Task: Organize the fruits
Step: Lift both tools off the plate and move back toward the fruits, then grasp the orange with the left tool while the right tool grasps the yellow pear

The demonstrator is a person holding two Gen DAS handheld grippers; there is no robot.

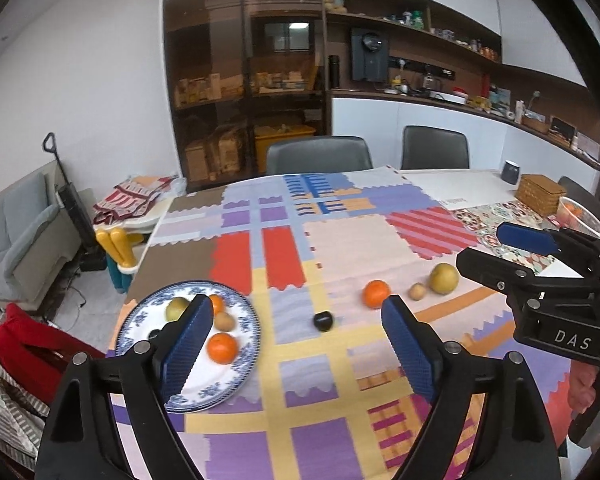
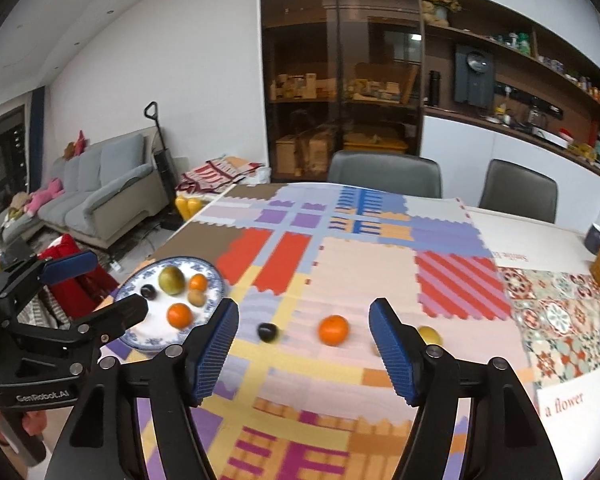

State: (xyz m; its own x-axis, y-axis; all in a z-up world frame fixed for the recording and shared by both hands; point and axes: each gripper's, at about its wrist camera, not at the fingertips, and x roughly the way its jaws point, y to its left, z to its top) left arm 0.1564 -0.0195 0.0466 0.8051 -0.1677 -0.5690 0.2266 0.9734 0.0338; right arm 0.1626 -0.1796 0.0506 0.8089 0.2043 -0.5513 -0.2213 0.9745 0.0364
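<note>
Fruits are split between the blue-patterned plate (image 2: pixel 216 280) and the patchwork cloth on the desk (image 2: pixel 340 272). By my reading the sorting is about half done. Five pieces sit on the plate: two oranges (image 2: pixel 179 315), a green pear-like fruit (image 2: pixel 171 279), a small brown fruit (image 2: pixel 196 297) and a dark plum (image 2: pixel 148 291). Four lie loose on the cloth, well apart from the plate: a dark plum (image 1: pixel 323 321), an orange (image 1: pixel 376 294), a small brown fruit (image 1: pixel 417 291) and a large yellow-green one (image 1: pixel 444 278). The left gripper (image 1: pixel 298 354) and the right gripper (image 2: pixel 304 350) each have jaws released, holding nothing.
</note>
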